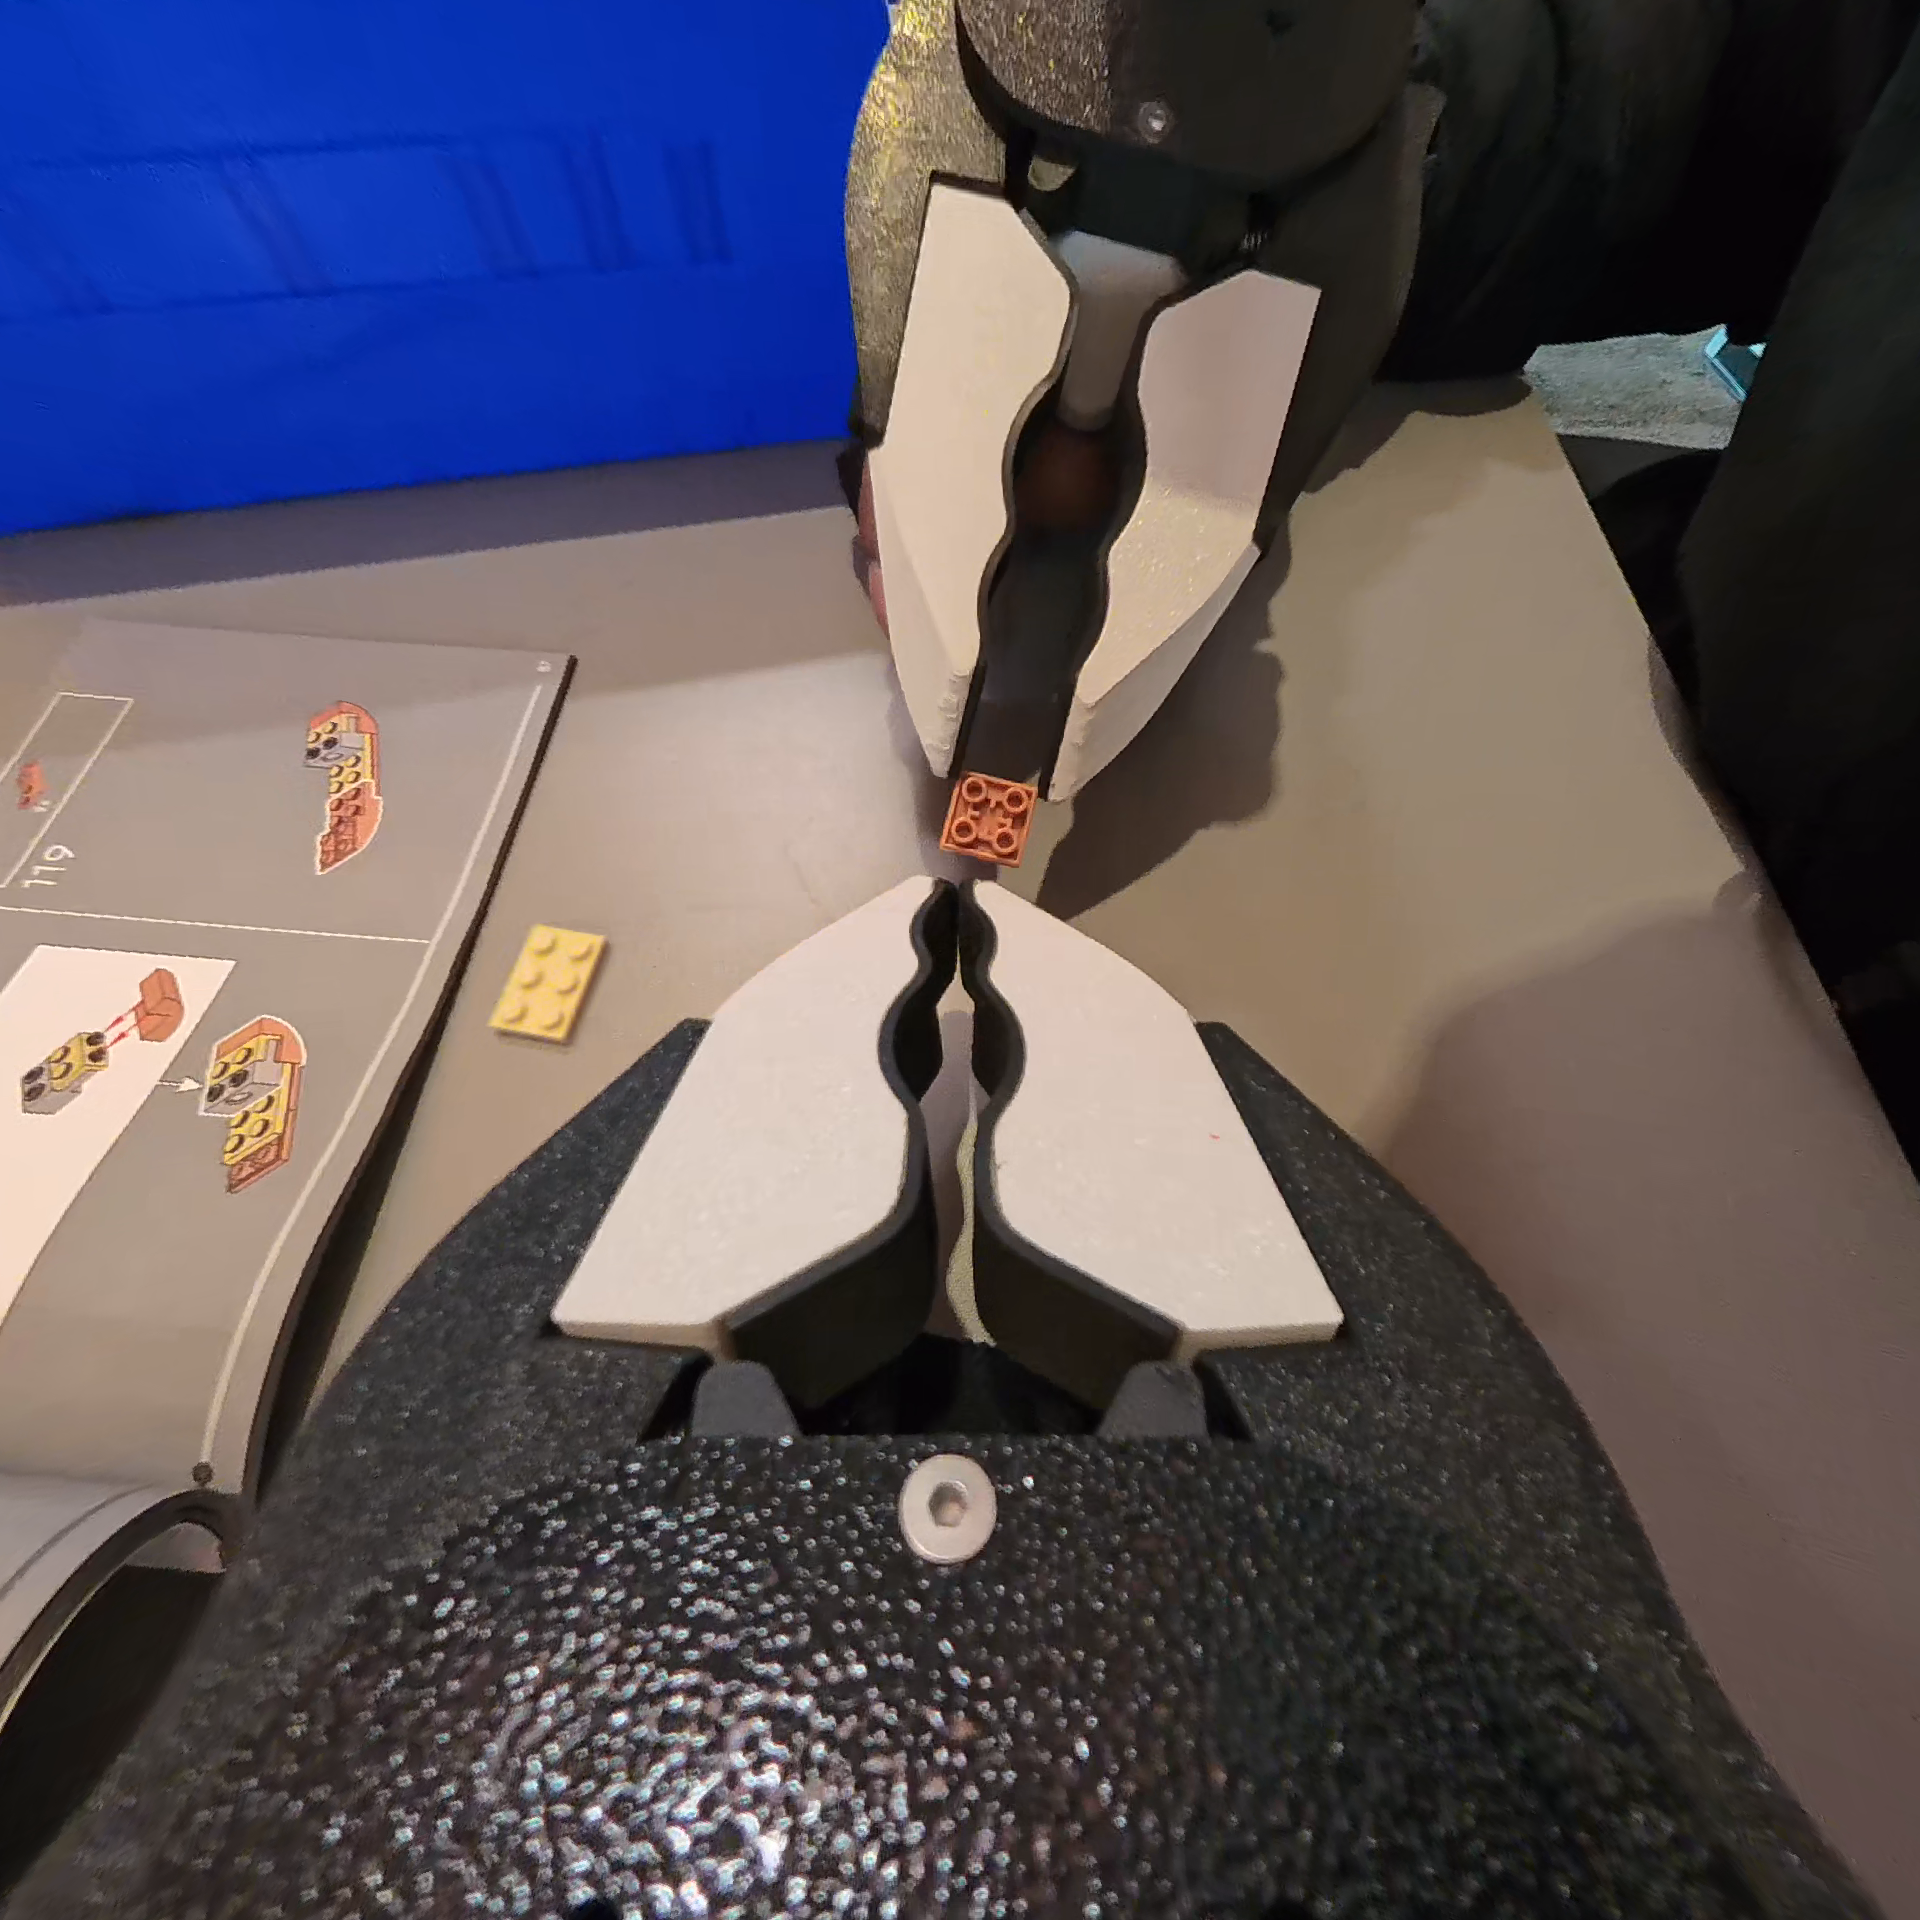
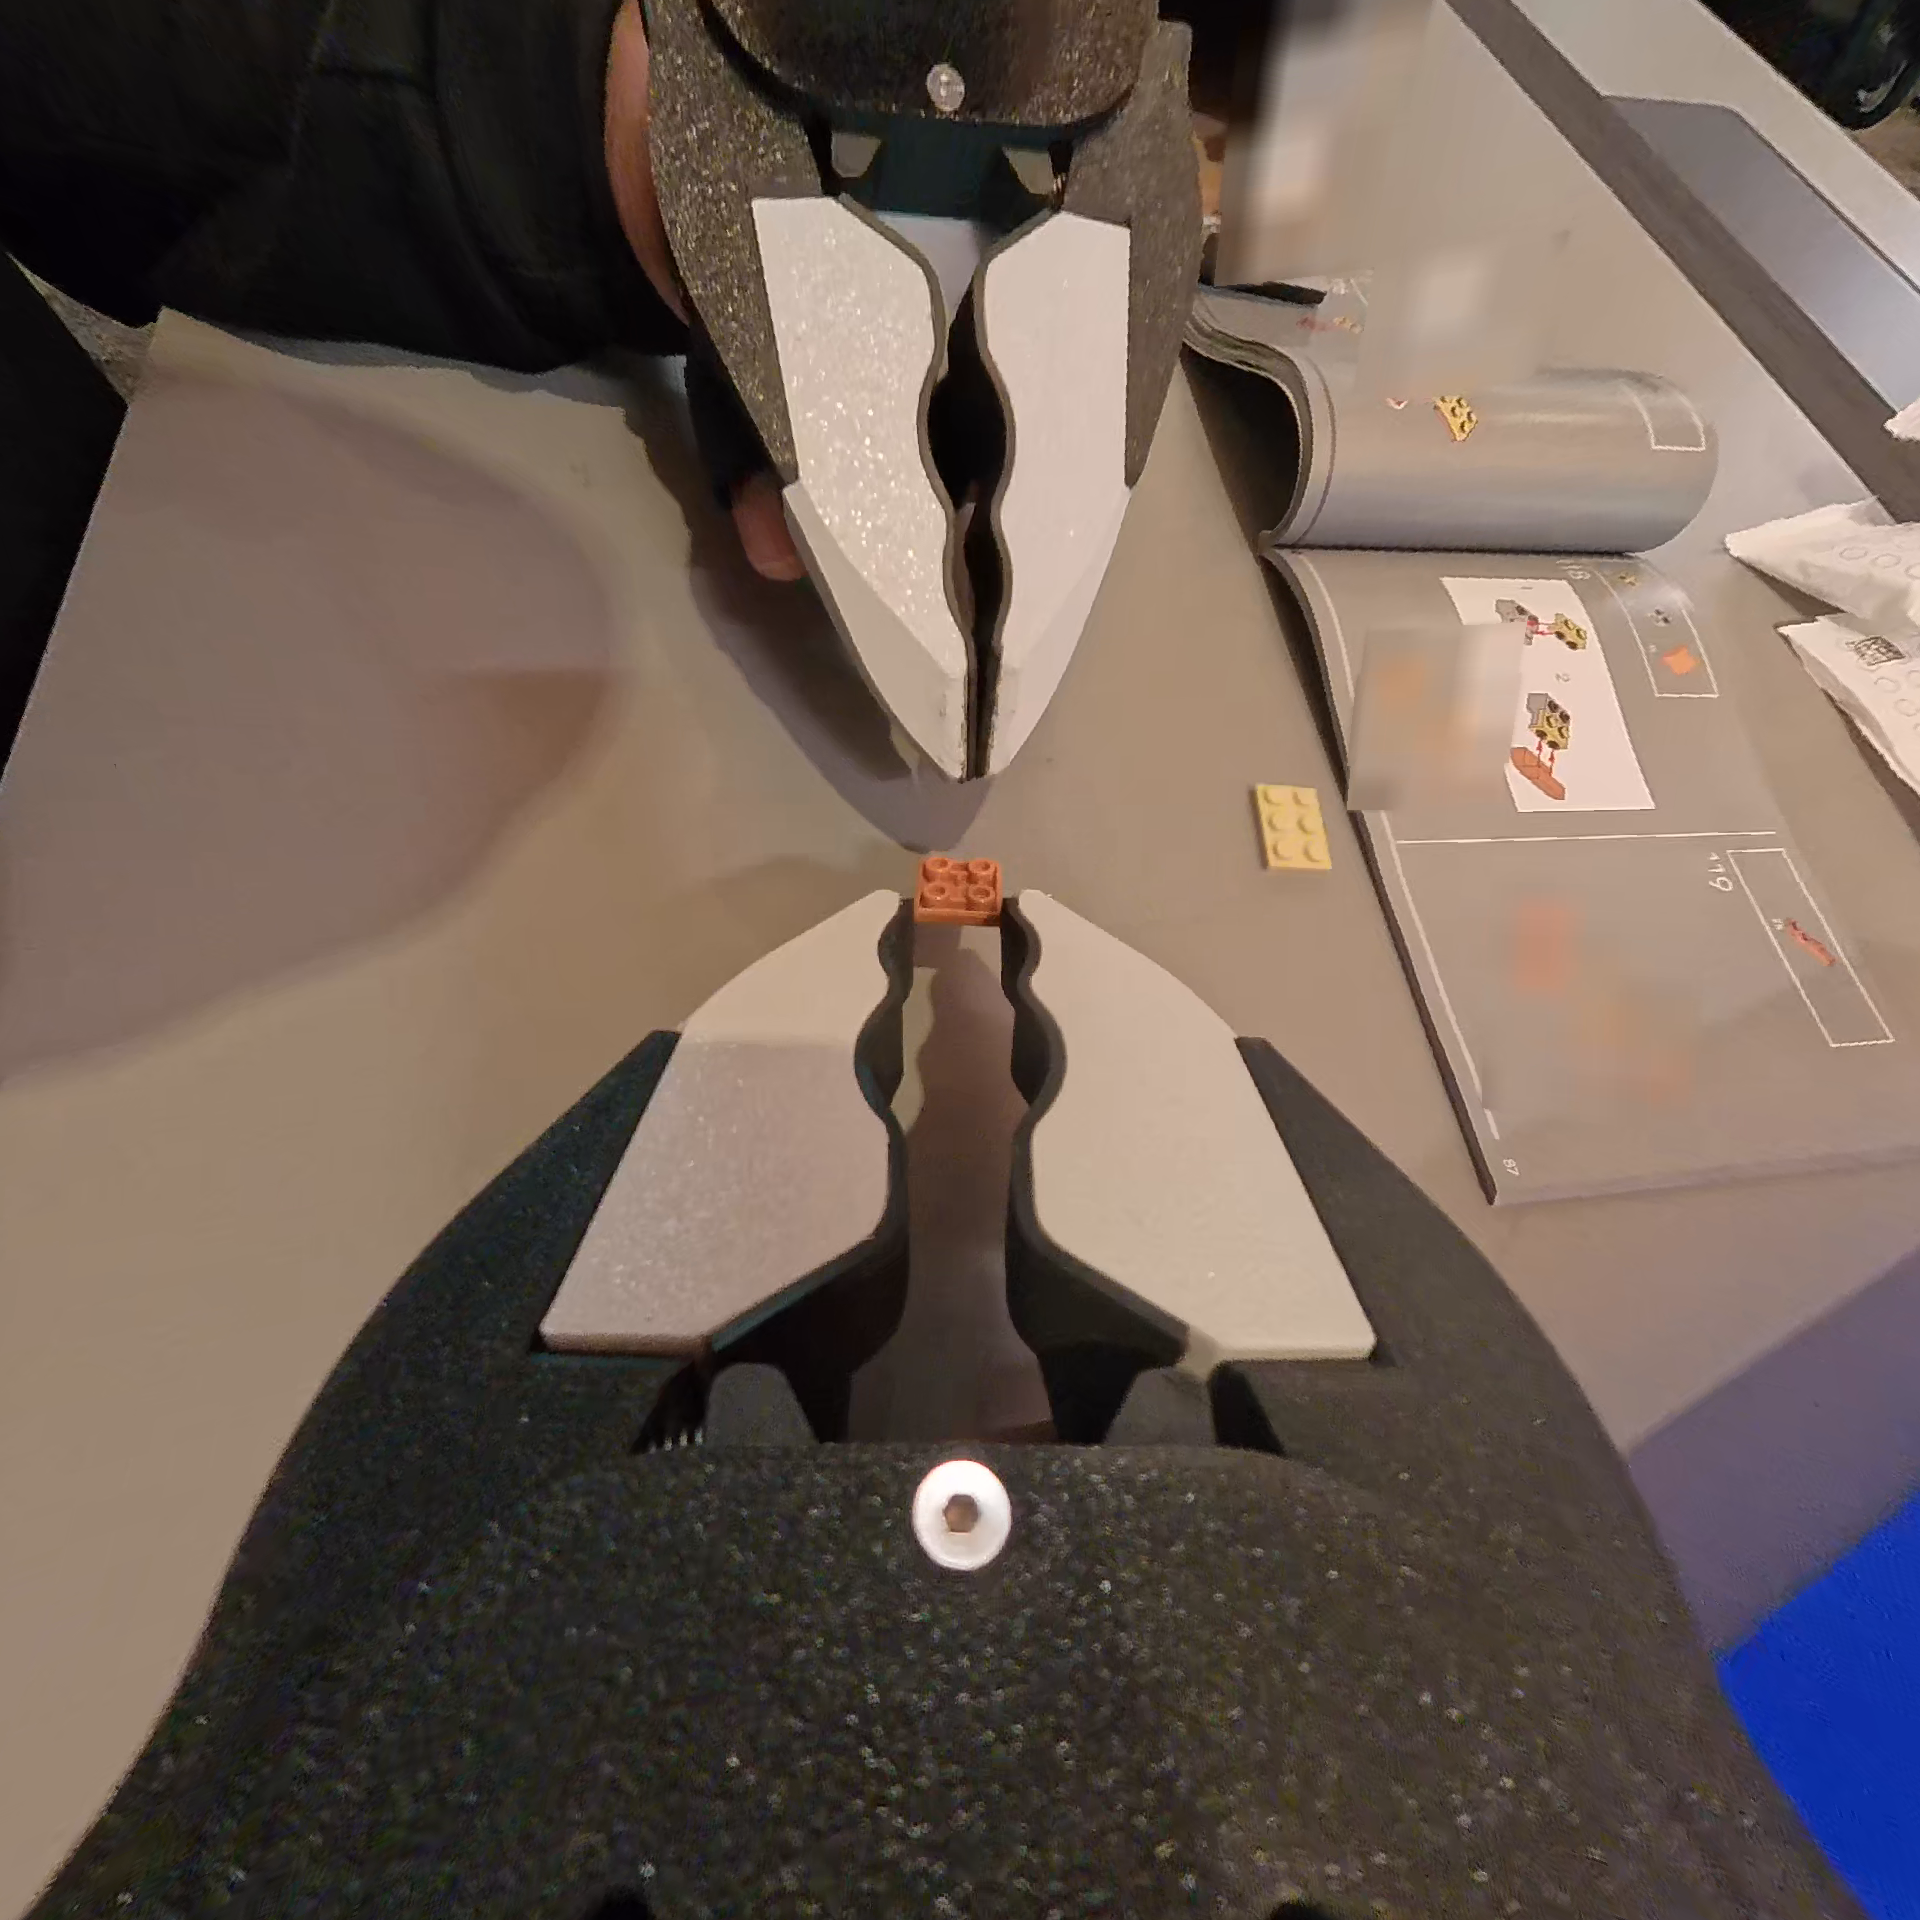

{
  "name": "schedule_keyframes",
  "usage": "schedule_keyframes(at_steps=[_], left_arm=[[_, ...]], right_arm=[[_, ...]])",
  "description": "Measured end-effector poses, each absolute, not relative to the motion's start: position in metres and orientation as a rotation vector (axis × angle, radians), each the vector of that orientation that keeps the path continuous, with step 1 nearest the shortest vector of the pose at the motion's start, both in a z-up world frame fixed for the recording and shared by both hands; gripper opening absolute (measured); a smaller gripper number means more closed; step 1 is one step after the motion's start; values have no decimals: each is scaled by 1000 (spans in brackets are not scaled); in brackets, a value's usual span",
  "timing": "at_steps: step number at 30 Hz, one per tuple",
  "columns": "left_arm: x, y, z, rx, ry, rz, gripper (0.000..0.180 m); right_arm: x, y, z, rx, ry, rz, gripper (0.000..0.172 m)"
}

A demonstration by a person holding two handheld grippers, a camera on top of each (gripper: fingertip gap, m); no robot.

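I see bare worktop (image 2: 312,727) on one side of my tongs; opposite, a yellow plate (image 2: 1294,826) and open booklet (image 2: 1621,935) crowd it.

right tongs (image 2: 958,906) clamp orange brick (image 2: 958,885), studs up | left tongs (image 2: 974,769) closed, bare, just beyond | yellow plate (image 2: 1292,825) on grey tabletop (image 2: 416,935) beside open booklet (image 2: 1621,935)
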State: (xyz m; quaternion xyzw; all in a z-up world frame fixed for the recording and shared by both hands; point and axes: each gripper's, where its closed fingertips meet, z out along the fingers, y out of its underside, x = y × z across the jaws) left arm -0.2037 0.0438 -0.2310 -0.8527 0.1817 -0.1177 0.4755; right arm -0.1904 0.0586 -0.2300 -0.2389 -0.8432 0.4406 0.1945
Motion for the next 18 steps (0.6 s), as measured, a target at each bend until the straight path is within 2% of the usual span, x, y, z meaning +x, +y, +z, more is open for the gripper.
schedule_keyframes(at_steps=[4,8,18], left_arm=[[-212,46,-233,-2098,414,-226,1],[-240,53,-239,-2158,294,-100,17],[-239,55,-245,-2186,340,-10,19]], right_arm=[[-191,59,-230,-674,-2363,1227,15],[-193,61,-232,-711,-2366,1219,15],[-190,62,-242,-768,-2434,1204,16]])
